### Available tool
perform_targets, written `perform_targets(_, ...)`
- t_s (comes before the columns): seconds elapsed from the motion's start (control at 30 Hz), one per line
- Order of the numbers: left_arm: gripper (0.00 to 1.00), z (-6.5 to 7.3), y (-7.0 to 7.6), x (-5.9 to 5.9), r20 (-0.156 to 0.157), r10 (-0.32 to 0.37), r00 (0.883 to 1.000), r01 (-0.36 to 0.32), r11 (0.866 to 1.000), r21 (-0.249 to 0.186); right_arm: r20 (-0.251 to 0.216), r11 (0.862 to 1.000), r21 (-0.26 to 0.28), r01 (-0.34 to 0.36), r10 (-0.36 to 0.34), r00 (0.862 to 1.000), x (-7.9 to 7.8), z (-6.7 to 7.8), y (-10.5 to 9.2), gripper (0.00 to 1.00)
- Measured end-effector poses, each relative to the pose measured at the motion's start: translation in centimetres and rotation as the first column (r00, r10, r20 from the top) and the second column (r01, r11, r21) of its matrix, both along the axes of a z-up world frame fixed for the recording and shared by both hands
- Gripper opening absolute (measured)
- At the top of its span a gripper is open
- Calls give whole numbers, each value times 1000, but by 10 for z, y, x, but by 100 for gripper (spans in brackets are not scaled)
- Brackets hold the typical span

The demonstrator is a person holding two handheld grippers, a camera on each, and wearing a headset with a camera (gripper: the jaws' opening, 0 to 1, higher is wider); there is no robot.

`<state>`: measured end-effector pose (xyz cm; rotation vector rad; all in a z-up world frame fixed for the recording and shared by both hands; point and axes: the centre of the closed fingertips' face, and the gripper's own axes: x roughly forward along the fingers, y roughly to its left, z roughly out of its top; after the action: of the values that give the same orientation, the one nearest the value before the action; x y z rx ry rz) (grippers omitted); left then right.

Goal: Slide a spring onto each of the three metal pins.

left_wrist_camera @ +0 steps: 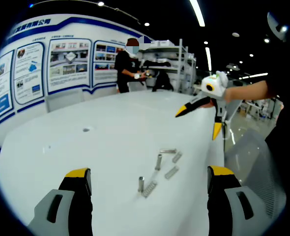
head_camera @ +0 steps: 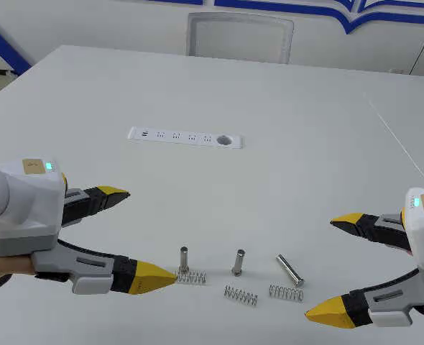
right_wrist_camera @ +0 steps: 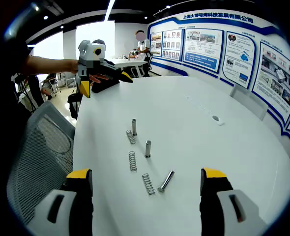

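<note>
I see my left gripper and right gripper both spread wide, holding nothing. Between them, near the bench's front edge, two pins stand upright, a third pin lies flat, and three springs lie beside them.

Above the near side of the table, the left hand-held gripper and right hand-held gripper hover wide-jawed, tips pointing inward; apparently a hand holds the left.

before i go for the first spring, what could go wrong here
The left pin and middle pin stand upright, unsupported; the open left gripper close by could tip them. The right pin lies on its side and may roll when pushed. A pinched spring might flick away.
</note>
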<state>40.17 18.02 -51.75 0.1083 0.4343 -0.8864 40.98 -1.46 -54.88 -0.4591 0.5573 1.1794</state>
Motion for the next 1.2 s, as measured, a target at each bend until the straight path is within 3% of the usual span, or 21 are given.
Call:
perform_targets(0.83, 100, -5, -10, -7, -35, -25, 999, 25, 1000, -4, 7, 1000, -26, 13, -13, 1000, 6, -3, -12, 92)
perform_targets(1.2, 99, -7, -5, -5, -40, -18, 999, 18, 1000, -9, 26, 1000, -15, 24, -23, 999, 11, -1, -10, 90)
